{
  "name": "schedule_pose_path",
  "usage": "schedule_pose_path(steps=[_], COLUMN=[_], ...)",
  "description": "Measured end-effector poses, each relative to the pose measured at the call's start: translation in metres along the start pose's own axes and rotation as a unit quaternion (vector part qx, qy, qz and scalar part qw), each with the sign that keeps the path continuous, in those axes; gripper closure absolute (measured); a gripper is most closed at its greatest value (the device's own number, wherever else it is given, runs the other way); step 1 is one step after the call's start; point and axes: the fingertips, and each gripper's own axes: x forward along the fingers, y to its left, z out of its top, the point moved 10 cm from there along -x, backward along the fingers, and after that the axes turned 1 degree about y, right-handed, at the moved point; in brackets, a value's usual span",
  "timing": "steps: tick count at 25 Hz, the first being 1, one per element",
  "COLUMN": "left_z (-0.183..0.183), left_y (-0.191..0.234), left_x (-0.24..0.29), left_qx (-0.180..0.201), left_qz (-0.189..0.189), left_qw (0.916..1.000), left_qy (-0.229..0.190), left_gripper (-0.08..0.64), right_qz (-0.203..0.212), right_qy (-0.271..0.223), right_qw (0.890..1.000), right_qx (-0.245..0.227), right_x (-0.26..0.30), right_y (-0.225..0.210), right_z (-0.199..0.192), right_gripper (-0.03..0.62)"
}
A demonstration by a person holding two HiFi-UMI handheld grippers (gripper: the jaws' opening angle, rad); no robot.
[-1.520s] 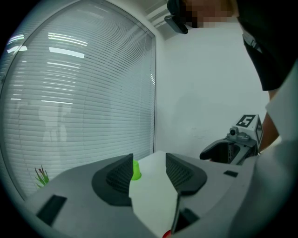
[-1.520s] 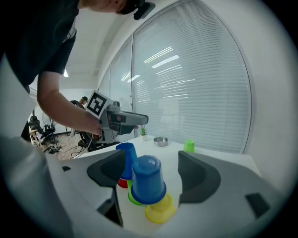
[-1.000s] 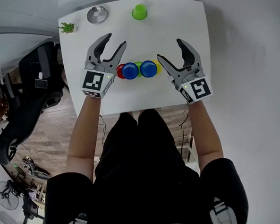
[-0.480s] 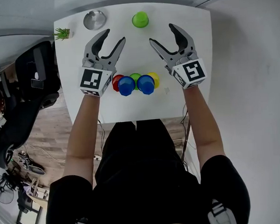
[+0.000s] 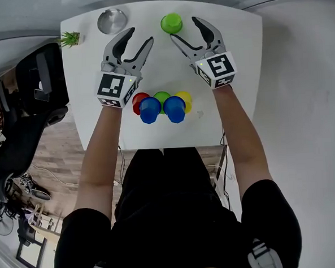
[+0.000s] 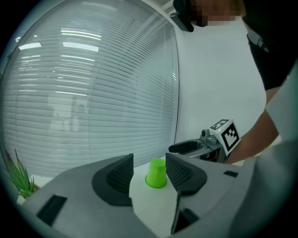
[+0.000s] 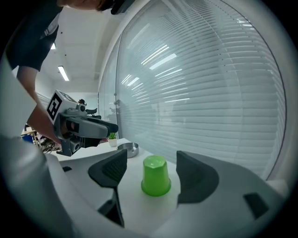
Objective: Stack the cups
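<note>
An upside-down green cup [image 5: 171,23] stands alone near the table's far edge. It also shows in the left gripper view [image 6: 157,173] and in the right gripper view [image 7: 156,175]. My right gripper [image 5: 185,30] is open, its tips just short of this cup and not touching it. My left gripper [image 5: 140,39] is open and empty a little to the cup's left, pointing toward it. Behind both hands sits a cluster of cups: red [image 5: 138,100], blue [image 5: 149,110], green [image 5: 162,97], blue [image 5: 174,108] and yellow [image 5: 184,99].
A metal bowl [image 5: 111,21] and a small potted plant [image 5: 70,38] sit at the white table's [image 5: 236,47] far left corner. A dark office chair [image 5: 37,93] stands off the table's left side. Window blinds lie beyond the far edge.
Both grippers have moved away from me across the table, past the cluster of cups, to the lone green cup. The right one has travelled farther.
</note>
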Motion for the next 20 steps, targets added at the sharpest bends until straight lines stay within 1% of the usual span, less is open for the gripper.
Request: schedule_pose_path(steps=[4,12,14,15,16,18,20], left_z=[-0.006,-0.012,-0.014,-0.015,-0.016,-0.018,-0.017], left_y=[0.003,0.012,0.012,0.012,0.012,0.013,0.012], left_x=[0.004,0.005,0.003,0.002,0.0,-0.002,-0.005], left_qx=[0.001,0.0,0.001,0.0,0.0,0.0,0.001], left_qz=[0.0,0.004,0.003,0.003,0.003,0.005,0.006], left_qw=[0.9999,0.9999,0.9999,0.9998,0.9998,0.9997,0.9997], left_qy=[0.015,0.014,0.017,0.019,0.021,0.023,0.024], left_gripper=[0.344,0.344,0.344,0.344,0.344,0.344,0.344], right_qz=[0.013,0.025,0.022,0.02,0.018,0.012,0.009], right_qy=[0.019,0.047,0.049,0.051,0.053,0.055,0.056], right_qw=[1.0,0.998,0.998,0.998,0.998,0.998,0.998], right_qx=[-0.012,-0.018,-0.019,-0.022,-0.025,-0.029,-0.031], right_x=[0.018,0.047,0.05,0.051,0.051,0.052,0.051], right_y=[-0.004,-0.006,-0.006,-0.006,-0.006,-0.006,-0.005], right_z=[-0.013,-0.034,-0.036,-0.037,-0.038,-0.04,-0.039], right_gripper=[0.258,0.276,0.289,0.307,0.342,0.368,0.368])
